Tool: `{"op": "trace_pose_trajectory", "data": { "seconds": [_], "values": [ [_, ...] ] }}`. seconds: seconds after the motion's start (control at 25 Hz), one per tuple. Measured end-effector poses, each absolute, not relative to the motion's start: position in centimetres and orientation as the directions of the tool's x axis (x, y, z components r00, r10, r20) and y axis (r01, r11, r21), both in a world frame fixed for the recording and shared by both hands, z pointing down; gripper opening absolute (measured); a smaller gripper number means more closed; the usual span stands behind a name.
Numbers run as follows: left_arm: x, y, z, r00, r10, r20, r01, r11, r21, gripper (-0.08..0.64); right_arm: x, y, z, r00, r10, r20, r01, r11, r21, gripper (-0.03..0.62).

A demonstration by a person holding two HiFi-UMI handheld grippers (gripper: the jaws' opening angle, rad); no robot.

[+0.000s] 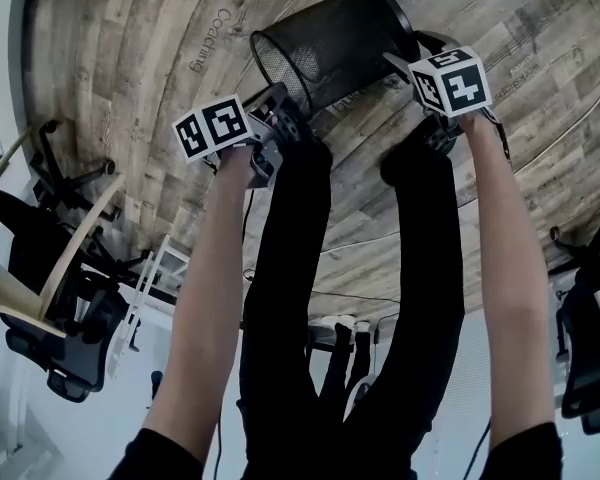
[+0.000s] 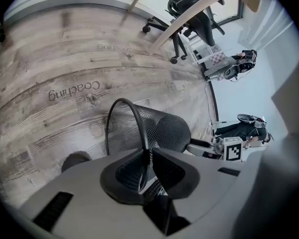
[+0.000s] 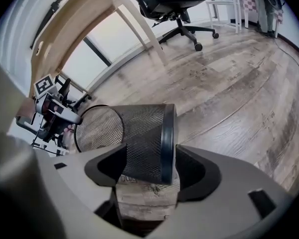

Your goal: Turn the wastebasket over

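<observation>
The black wire-mesh wastebasket [image 1: 330, 43] is tipped sideways. The left claw [image 2: 148, 156] pinches its rim; the right claw [image 3: 150, 162] gapes wide around its base.

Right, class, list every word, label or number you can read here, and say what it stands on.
"Coaching": printed on the wooden floor, upside down in the left gripper view.
Fainter floor print farther off: too blurred to read.
Floor print by the wastebasket: too blurred.
Marker cubes: square patterns only, no words.

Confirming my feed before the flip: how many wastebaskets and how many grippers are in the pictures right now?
wastebasket: 1
grippers: 2 (left gripper, right gripper)
total: 3
</observation>
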State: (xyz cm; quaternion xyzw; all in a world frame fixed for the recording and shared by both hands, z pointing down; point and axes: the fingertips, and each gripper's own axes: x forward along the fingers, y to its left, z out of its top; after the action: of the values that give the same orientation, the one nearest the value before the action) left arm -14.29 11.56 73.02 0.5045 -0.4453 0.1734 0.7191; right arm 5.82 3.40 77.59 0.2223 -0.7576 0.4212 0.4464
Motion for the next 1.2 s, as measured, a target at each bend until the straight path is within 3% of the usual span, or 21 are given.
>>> {"op": "trace_pose_trajectory", "data": {
  "seconds": [0.28, 0.64, 1.2],
  "values": [
    [-14.4, 11.8, 73.1, 0.508, -0.185, 0.841, -0.726, 0.434, 0.534, 0.069, 6.0, 4.3, 77.7, -0.462, 0.051, 0.885, -0.741, 0.526, -0.417, 0.295],
    [-13.8, 11.3, 72.5, 0.514, -0.199, 0.835, -0.733, 0.404, 0.548, 0.078, 7.3, 4.0, 73.8, -0.437, -0.058, 0.897, -0.763, 0.552, -0.336, 0.288],
    [-7.2, 6.0, 73.1, 0.569, -0.391, 0.723, -0.598, 0.407, 0.691, 0.081, 11.3, -4.3, 66.6, -0.364, -0.255, 0.896, -0.67, 0.74, -0.062, 0.275]
  ]
}}
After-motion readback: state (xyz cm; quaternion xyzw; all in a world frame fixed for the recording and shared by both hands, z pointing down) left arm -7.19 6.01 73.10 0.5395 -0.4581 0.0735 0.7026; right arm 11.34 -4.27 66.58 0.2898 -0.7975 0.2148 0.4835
